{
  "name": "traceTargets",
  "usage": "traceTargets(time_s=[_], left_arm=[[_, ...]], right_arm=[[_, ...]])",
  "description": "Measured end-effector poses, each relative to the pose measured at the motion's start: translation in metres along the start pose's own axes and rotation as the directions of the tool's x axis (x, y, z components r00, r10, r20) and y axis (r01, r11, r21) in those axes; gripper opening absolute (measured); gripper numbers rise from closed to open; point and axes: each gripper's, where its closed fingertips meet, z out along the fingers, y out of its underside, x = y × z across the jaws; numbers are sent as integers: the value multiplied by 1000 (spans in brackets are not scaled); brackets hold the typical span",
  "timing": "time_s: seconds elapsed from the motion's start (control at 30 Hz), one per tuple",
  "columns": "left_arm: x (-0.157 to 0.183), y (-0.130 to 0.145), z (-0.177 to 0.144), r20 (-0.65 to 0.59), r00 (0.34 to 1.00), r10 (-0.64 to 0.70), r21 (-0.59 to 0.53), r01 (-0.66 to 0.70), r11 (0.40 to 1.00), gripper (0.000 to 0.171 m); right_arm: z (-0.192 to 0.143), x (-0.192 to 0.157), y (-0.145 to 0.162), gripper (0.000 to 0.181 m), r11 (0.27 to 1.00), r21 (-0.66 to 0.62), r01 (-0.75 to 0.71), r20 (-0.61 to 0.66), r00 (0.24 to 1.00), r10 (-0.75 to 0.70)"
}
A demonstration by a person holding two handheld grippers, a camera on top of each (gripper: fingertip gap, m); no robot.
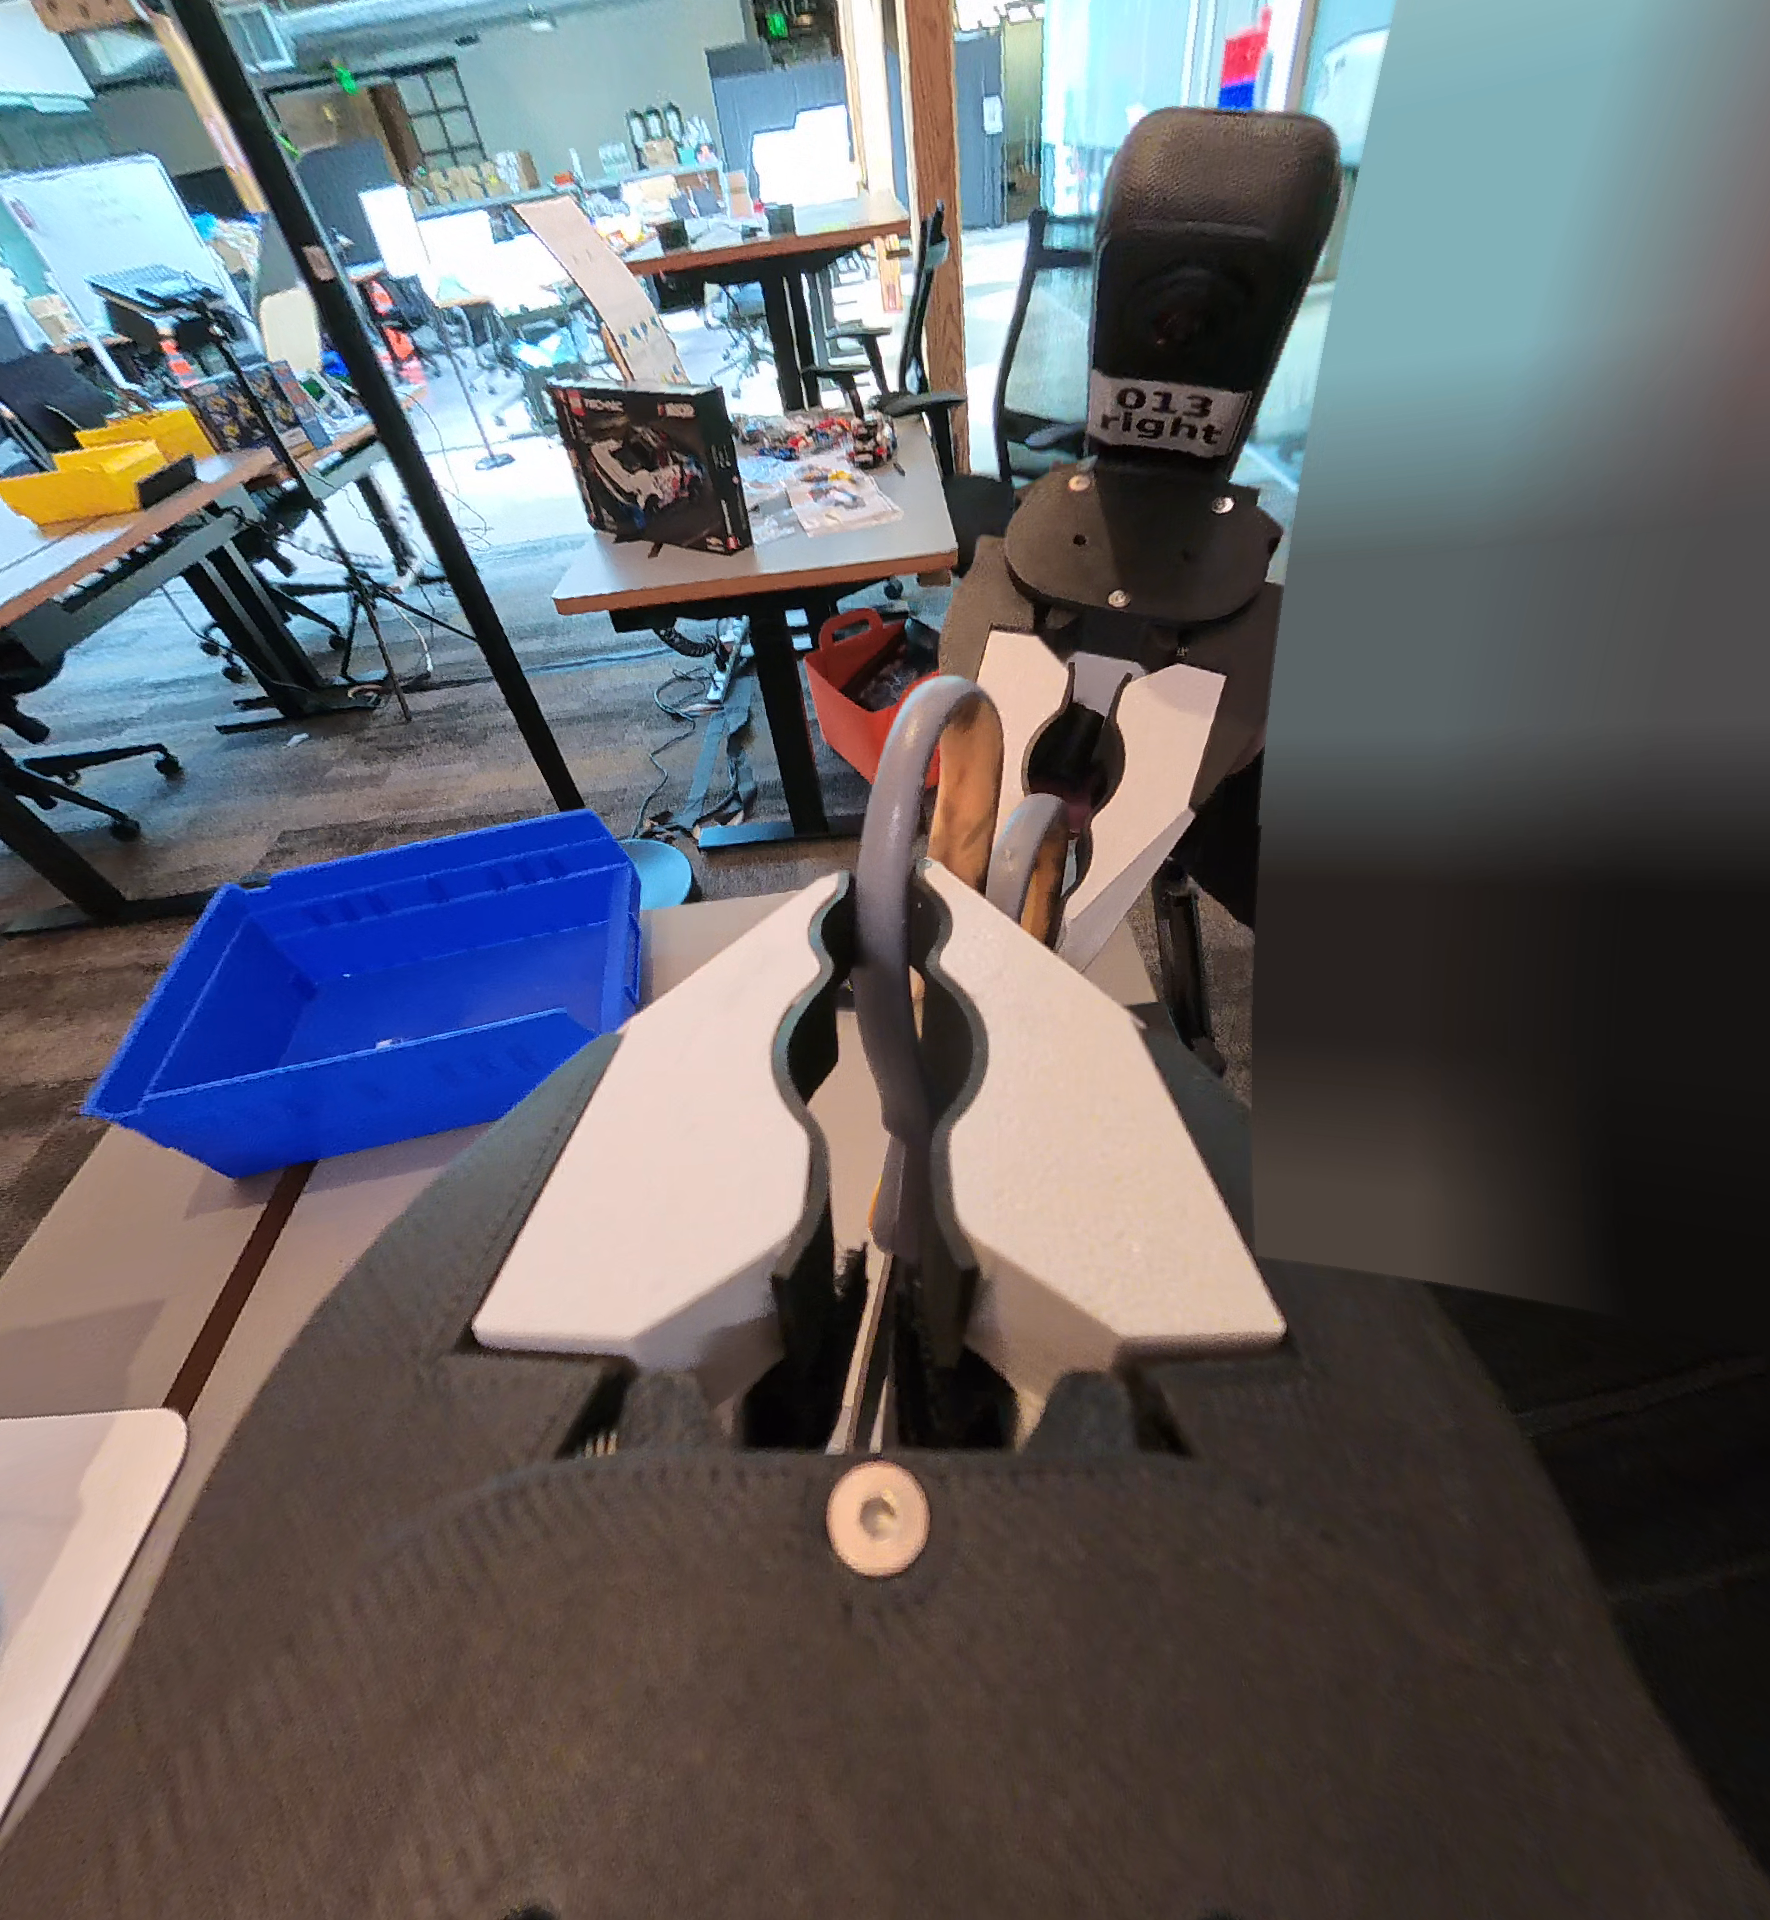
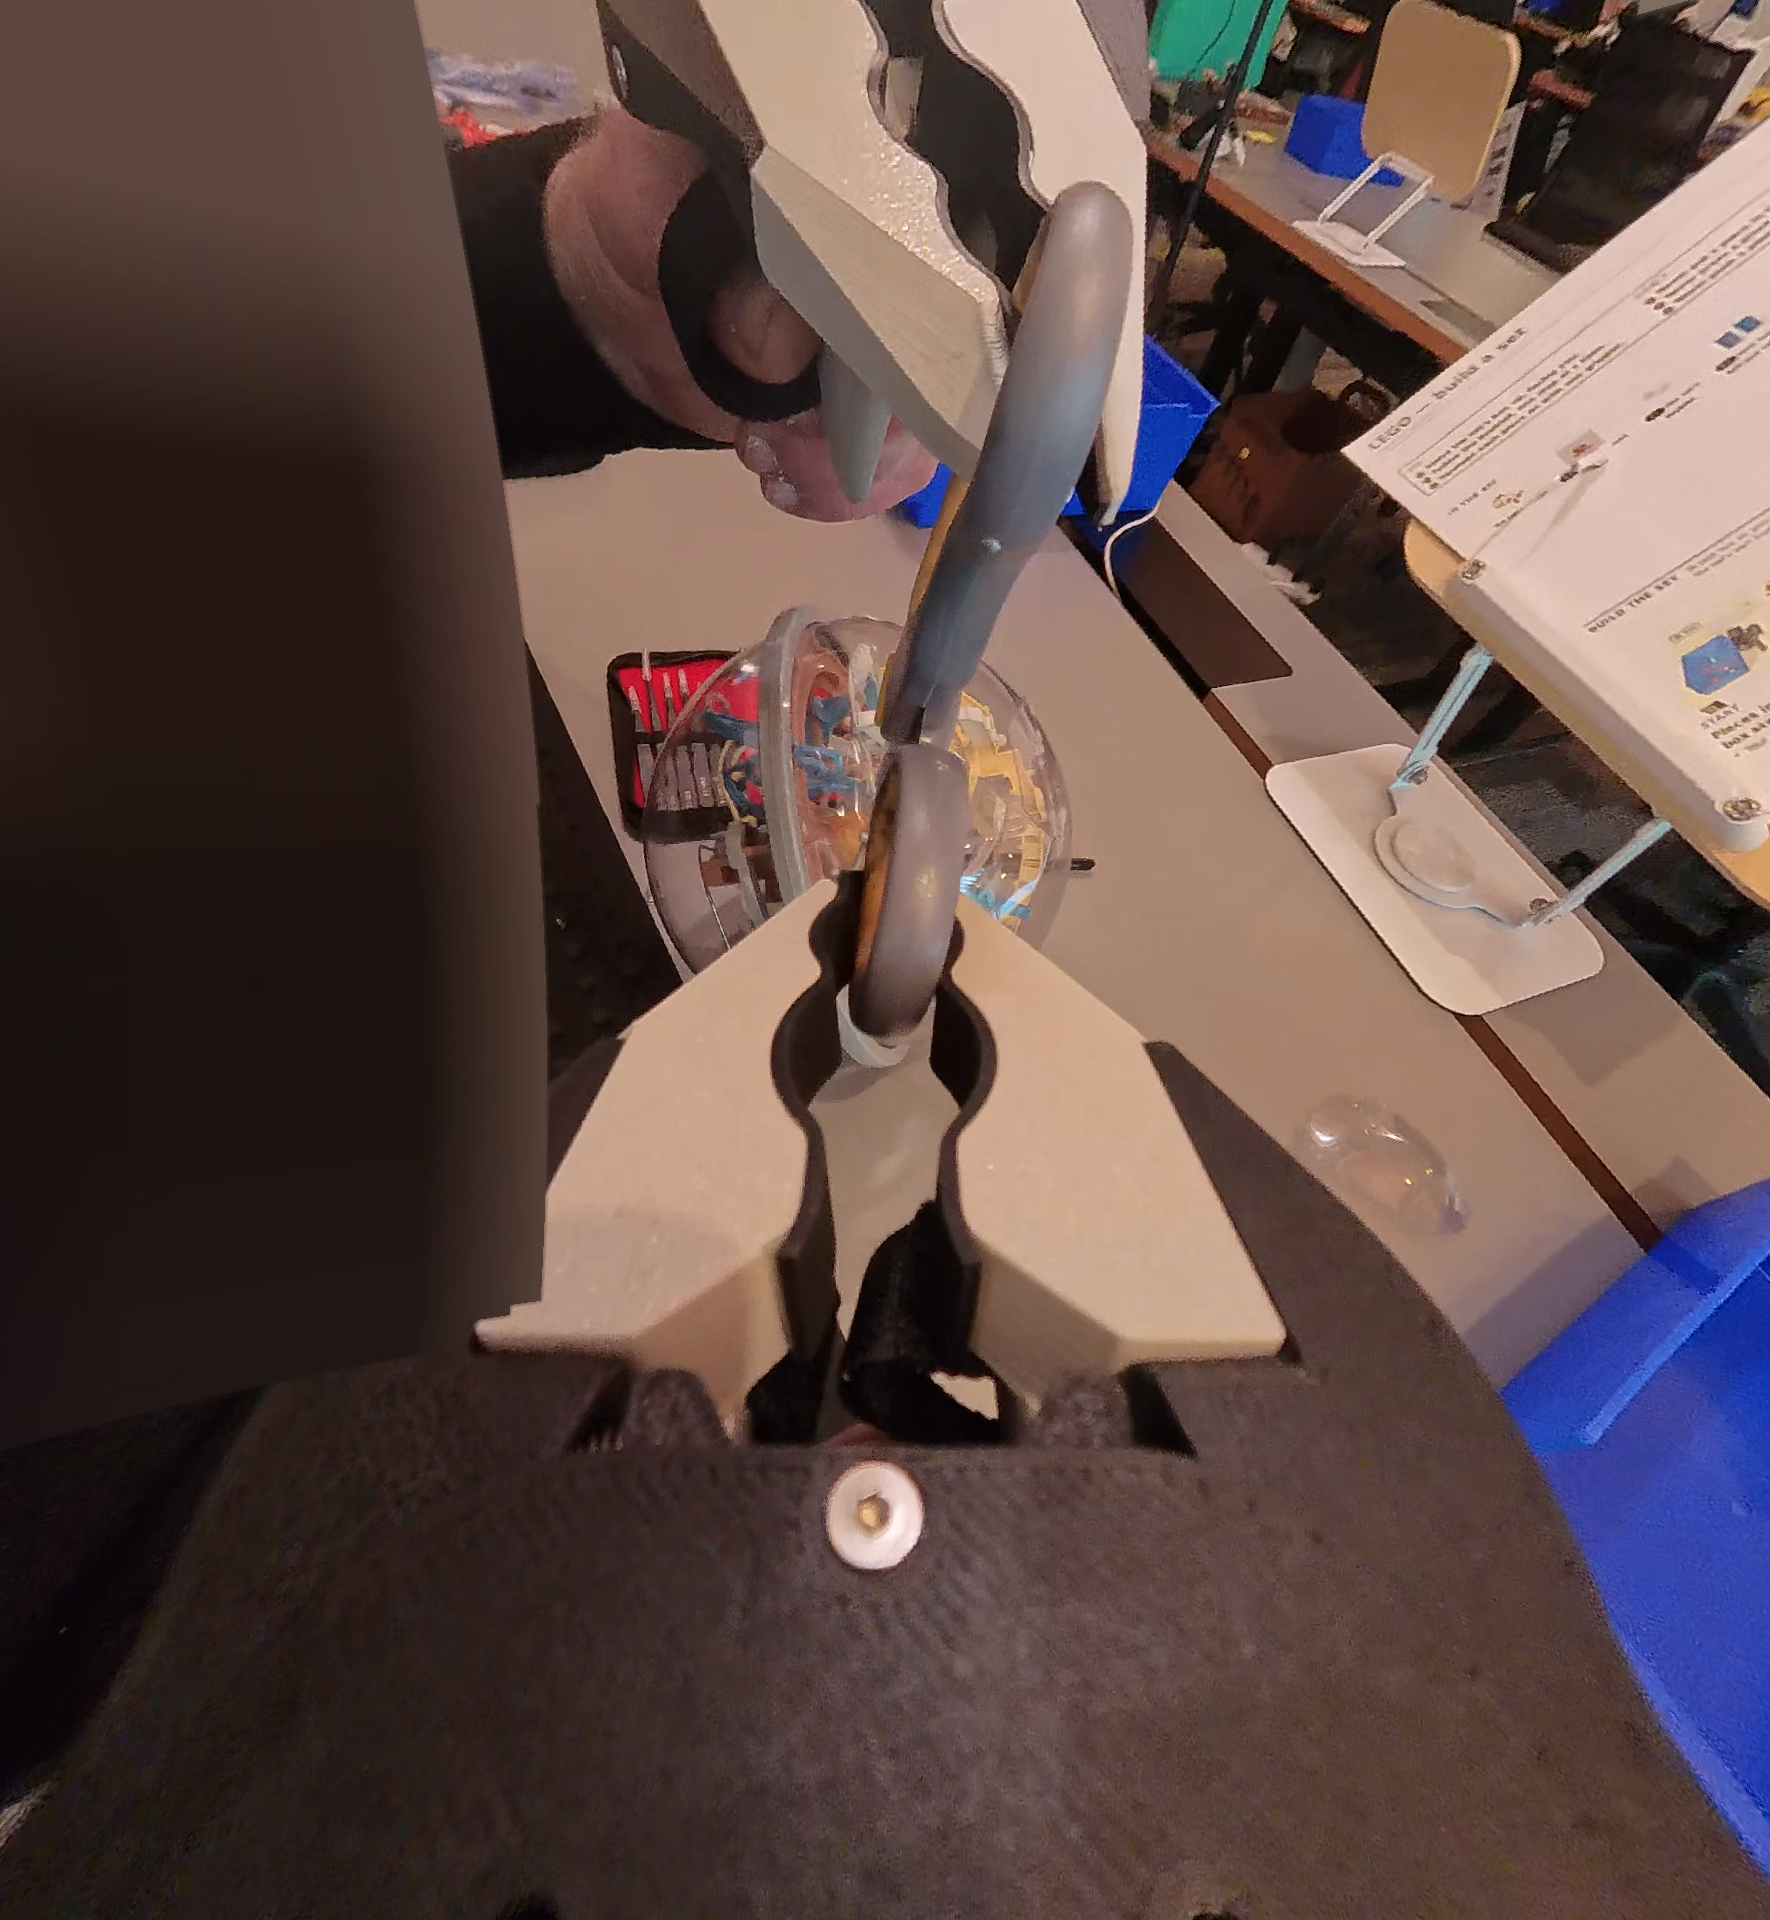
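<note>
Scissors hung above the grey surface, over the clear ball, one handle loop clamped in each gripper's fingers: left gripper, right gripper. Uneven pulling could have twisted a loop free and dropped them.

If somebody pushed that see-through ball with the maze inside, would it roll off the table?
The clear ball looks round, so a push would probably set it rolling. Its shell seems hard and smooth, likely slippery. The thin coloured tracks inside look delicate, so a fall from the grey table might crack them.
</note>
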Motion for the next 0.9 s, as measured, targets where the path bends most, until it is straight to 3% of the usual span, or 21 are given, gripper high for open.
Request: traceTargets(time_s=[0.03,0.47,0.7,0.9], left_arm=[[-1,0,-6,16,1000,2,12,-2,1000,6],[-18,-5,-74,136,991,-13,109,-2,994,6],[-34,-8,-113,114,980,-161,264,127,956,5],[-43,21,-124,59,957,-284,319,252,914,5]], right_arm=[[3,0,-3,8,1000,-15,5,6,1000,-5],[35,11,-50,8,978,-156,136,62,990,-128],[24,19,-83,7,987,-117,113,91,991,-102],[39,21,-87,7,973,-219,76,116,992,-51]])
